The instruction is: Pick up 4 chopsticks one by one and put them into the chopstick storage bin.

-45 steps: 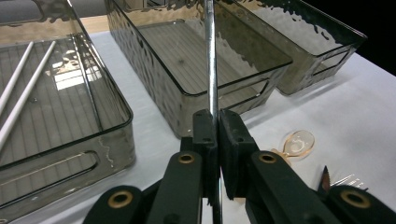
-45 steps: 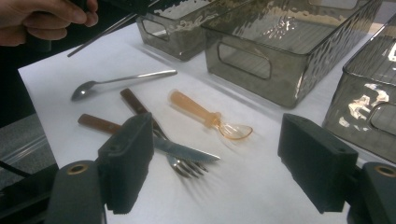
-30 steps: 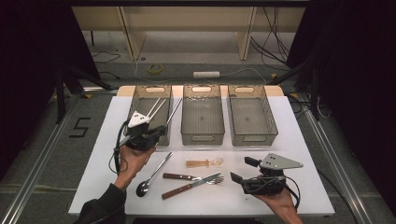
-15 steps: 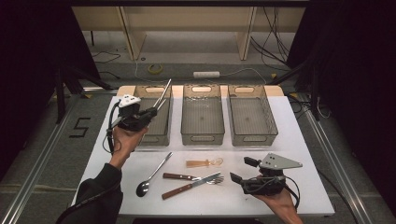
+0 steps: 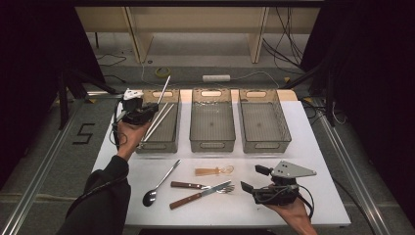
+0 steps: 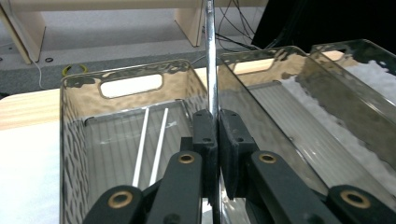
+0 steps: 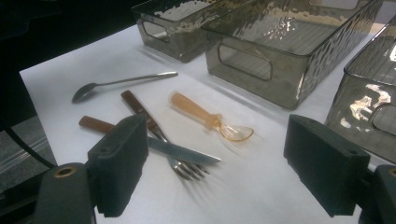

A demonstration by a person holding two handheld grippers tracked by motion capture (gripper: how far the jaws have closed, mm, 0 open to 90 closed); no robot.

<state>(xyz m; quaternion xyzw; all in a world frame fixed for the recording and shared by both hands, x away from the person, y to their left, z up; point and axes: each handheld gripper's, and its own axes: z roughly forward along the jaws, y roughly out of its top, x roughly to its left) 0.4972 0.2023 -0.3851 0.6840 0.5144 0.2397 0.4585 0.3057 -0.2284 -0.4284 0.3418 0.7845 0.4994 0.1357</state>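
We see the left gripper (image 5: 149,108) in the upper left of the high view, raised over the left bin (image 5: 172,138), with its jaws clamped on a thin metal rod (image 5: 163,91) that sticks up and to the right past the bin's far rim. In the left gripper view the same rod (image 6: 211,56) runs straight up the middle of the frame, pinched between the two black pads (image 6: 204,135). Below it, two more thin rods (image 6: 150,140) lie side by side on the floor of the left bin (image 6: 74,140), left of centre in that frame.

The right gripper (image 5: 250,178) sits in the lower right of the high view, resting in a hand on the white tabletop (image 5: 318,147), and its jaws stand wide apart with nothing between them. In the right gripper view we look between those jaws at loose cutlery: a metal spoon (image 7: 116,84) in the upper left, a translucent orange spoon (image 7: 210,119) near the centre, and a knife (image 7: 154,144) lying across a fork (image 7: 161,135) with brown handles, lower left of centre.

The middle bin (image 5: 211,143) and the right bin (image 5: 266,143) stand beside the left one along the upper part of the high view.
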